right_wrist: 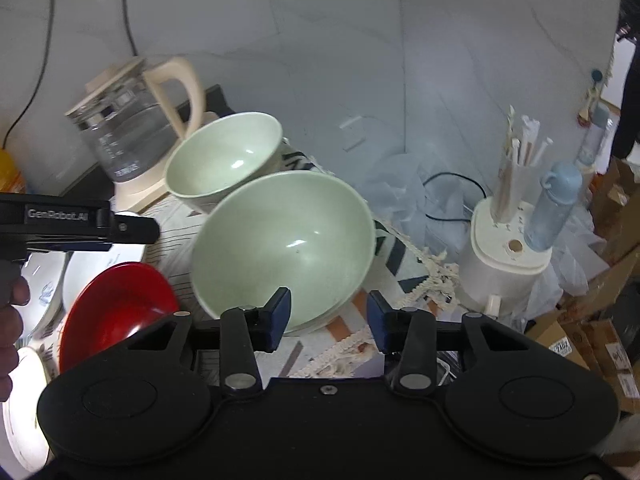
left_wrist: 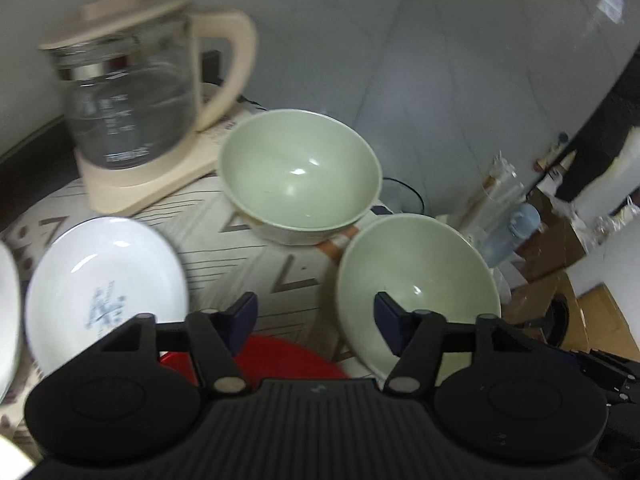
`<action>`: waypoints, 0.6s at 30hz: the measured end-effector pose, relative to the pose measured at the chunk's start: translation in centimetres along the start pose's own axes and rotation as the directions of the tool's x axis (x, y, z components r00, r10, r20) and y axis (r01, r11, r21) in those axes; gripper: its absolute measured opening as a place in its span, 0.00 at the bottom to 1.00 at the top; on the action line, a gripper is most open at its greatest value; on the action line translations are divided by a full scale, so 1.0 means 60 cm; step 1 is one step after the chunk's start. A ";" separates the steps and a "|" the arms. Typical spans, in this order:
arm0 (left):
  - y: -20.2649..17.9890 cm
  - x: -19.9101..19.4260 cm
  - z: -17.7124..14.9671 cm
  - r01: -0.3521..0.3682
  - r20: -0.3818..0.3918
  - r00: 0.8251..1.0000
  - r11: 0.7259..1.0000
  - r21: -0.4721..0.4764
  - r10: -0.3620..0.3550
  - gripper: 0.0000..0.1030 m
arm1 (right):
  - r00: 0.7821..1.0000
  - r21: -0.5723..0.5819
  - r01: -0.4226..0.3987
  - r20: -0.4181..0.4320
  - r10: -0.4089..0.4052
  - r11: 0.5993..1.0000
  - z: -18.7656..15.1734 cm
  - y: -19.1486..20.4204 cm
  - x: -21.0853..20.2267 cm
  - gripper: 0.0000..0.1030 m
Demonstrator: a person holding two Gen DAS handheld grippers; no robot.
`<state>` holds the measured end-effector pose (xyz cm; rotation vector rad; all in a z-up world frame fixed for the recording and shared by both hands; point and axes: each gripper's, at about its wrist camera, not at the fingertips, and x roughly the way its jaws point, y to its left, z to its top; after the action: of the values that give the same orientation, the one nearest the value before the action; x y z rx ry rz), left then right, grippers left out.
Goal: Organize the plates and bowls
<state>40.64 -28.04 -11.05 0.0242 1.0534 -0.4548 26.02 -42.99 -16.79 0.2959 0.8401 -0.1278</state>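
Fingers [right_wrist: 280,312] of the right gripper [right_wrist: 327,312] straddle the near rim of the front green bowl [right_wrist: 284,244], part-open, pads not touching it; left gripper [left_wrist: 316,316] fingers [left_wrist: 244,316] also part-open and empty, right one over that bowl's [left_wrist: 416,292] inside, left one over the cloth. Second green bowl [right_wrist: 224,160] sits just behind, red plate [right_wrist: 116,300] and white plates [left_wrist: 104,288] to the left, all on the patterned tabletop [left_wrist: 248,256]. Glass kettle [left_wrist: 132,92] at the back, straw holder [right_wrist: 508,240] and blue bottle [right_wrist: 556,204] off to the right.
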 end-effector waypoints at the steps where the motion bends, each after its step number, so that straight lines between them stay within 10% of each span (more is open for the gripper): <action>1: -0.002 0.010 0.004 0.004 -0.009 1.000 1.000 0.005 -0.004 0.52 | 1.000 0.012 0.004 -0.006 -0.004 1.000 0.001 -0.004 0.005 0.38; 18: -0.011 0.114 0.038 0.072 -0.136 0.988 0.997 -0.028 -0.075 0.22 | 0.993 0.083 0.029 -0.113 -0.020 0.996 0.010 -0.013 0.074 0.35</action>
<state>45.12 -31.54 -15.55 -0.0039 1.1970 -0.5136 29.21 -43.92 -19.90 0.3750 0.9510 -0.1712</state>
